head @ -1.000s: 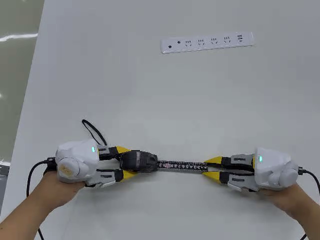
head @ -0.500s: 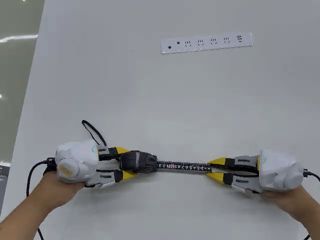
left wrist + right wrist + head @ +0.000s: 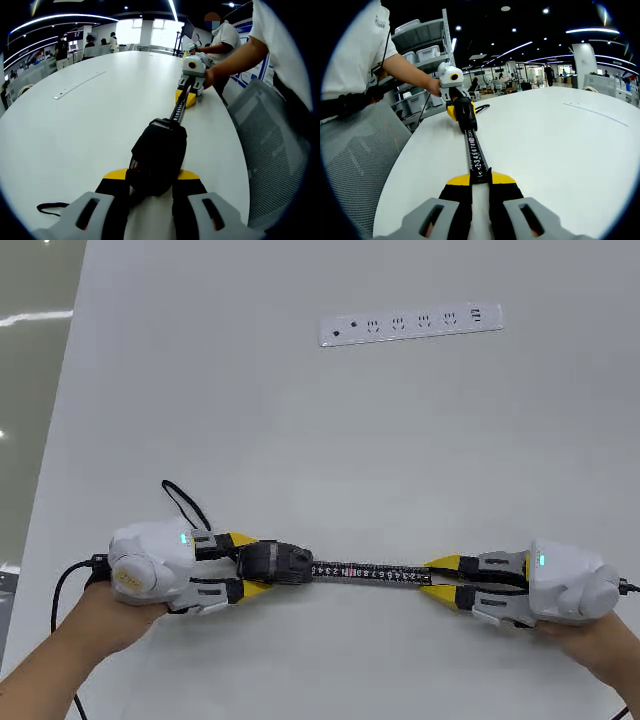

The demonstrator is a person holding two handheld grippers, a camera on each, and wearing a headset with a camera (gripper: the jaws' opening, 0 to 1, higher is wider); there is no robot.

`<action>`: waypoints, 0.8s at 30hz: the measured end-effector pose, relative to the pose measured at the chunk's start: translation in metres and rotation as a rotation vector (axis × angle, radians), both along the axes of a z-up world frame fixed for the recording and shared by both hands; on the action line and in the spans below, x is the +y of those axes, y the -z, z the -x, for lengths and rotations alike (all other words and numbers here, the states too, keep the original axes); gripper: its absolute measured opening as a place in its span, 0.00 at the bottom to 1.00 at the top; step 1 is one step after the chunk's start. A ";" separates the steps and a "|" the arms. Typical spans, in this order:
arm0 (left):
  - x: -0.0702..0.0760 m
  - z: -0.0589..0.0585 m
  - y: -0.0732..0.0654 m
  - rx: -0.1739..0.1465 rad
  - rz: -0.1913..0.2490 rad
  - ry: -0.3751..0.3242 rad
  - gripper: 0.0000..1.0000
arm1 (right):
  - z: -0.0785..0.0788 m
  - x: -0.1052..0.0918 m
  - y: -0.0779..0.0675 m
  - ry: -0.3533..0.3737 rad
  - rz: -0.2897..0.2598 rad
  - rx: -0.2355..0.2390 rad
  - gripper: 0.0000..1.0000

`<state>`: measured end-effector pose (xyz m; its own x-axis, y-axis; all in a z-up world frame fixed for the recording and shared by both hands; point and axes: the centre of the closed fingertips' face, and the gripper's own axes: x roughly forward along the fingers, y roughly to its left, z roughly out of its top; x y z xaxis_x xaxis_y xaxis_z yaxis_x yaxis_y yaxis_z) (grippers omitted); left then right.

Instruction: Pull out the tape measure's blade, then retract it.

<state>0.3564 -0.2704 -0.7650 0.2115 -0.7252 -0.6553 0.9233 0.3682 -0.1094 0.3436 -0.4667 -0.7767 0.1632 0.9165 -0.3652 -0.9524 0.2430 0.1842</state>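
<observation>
The black tape measure case [image 3: 275, 562] [image 3: 158, 155] sits low over the white table, held between the yellow-tipped jaws of my left gripper [image 3: 247, 563] [image 3: 150, 176], which is shut on it. Its dark numbered blade [image 3: 368, 572] [image 3: 474, 152] runs out to the right. My right gripper [image 3: 438, 578] [image 3: 480, 179] is shut on the blade's end. In the right gripper view the case [image 3: 464, 113] lies at the far end of the blade. A black wrist strap [image 3: 184, 502] trails behind the left gripper.
A white power strip [image 3: 411, 324] lies at the far side of the table [image 3: 300, 410]. The table's left edge drops to a green floor. A mesh chair [image 3: 270, 150] stands by the table's near edge. Shelving and other people are in the background.
My right gripper has moved to the right with the blade's end, and more blade now shows between the grippers. The left gripper and the case have stayed in place.
</observation>
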 end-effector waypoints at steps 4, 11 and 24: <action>0.000 0.000 0.000 0.000 -0.001 0.002 0.29 | 0.001 -0.006 0.001 0.006 0.000 0.003 0.09; -0.001 0.001 0.000 -0.002 -0.005 -0.001 0.29 | 0.001 -0.011 0.000 0.015 -0.004 0.013 0.09; -0.002 0.001 0.000 -0.001 -0.005 -0.002 0.29 | 0.003 -0.022 -0.001 0.027 -0.007 0.016 0.09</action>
